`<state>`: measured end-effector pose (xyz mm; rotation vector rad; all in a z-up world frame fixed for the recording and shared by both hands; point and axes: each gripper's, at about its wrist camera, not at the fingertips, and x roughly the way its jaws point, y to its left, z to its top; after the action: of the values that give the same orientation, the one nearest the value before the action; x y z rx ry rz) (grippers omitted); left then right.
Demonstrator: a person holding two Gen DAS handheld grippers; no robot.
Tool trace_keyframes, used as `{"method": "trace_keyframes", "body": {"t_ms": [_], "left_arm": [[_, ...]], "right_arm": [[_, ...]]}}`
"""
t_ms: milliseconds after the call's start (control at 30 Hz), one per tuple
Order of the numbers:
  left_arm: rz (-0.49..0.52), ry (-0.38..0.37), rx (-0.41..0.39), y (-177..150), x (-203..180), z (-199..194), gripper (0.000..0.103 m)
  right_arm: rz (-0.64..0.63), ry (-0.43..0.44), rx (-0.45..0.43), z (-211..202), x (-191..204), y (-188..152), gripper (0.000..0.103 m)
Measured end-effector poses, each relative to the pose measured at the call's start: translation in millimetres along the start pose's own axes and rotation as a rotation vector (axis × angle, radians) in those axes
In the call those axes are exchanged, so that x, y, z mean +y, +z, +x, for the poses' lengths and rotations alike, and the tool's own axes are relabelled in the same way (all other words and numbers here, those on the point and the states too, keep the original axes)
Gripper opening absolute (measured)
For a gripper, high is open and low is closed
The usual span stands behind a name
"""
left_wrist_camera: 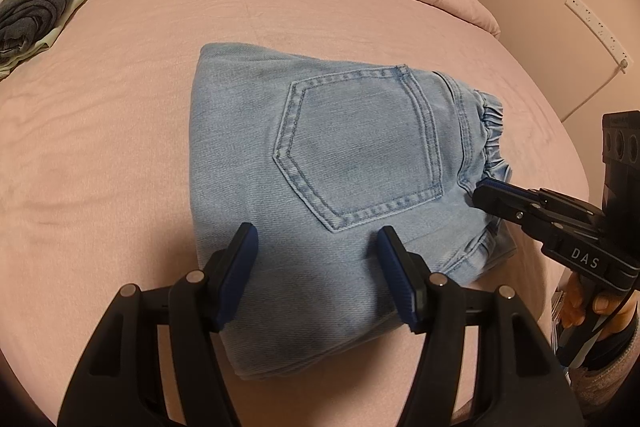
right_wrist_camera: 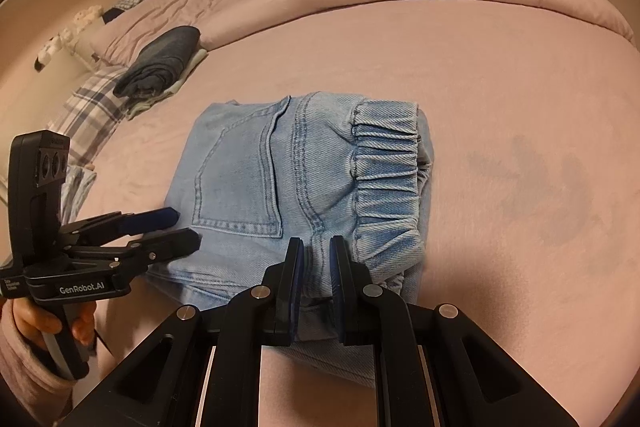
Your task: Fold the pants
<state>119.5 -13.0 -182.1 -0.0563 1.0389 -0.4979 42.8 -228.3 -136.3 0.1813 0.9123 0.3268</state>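
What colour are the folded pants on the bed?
Light blue denim pants, clearest in the left wrist view.

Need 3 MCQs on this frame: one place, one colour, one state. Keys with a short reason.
1. Where is the dark folded stack?
A. On top of the jeans
B. At the far left of the bed, apart from the jeans
C. Between the left claw's fingers

2. What colour are the jeans?
A. Black
B. White
C. Light blue

3. How does the left claw stand?
A. Open, over the near edge of the jeans
B. Shut on the jeans
C. Out of view

Key:
1 B: bare pink sheet lies between the stack and the jeans.
2 C: pale blue denim with a stitched back pocket shows in both views.
3 A: its fingers stand wide apart with denim visible in the gap.
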Motion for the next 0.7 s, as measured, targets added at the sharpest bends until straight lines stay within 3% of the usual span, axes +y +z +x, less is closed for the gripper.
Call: {"method": "trace_keyframes", "body": {"t_ms": [300,467,700], "left_arm": [[-0.034,-0.015,0.021,20,0,-2,0.062],[0.0,-0.033,0.002,39,-14,1,0.062],[-0.029,-0.056,0.039,72,-20,35,0.062]], "right_arm": [[0.011,0.018,0.001,0,-5,0,0.012],[0.012,0.025,-0.006,-1,-6,-1,0.012],[0.011,0.029,-0.009,-2,-7,-2,0.012]]}}
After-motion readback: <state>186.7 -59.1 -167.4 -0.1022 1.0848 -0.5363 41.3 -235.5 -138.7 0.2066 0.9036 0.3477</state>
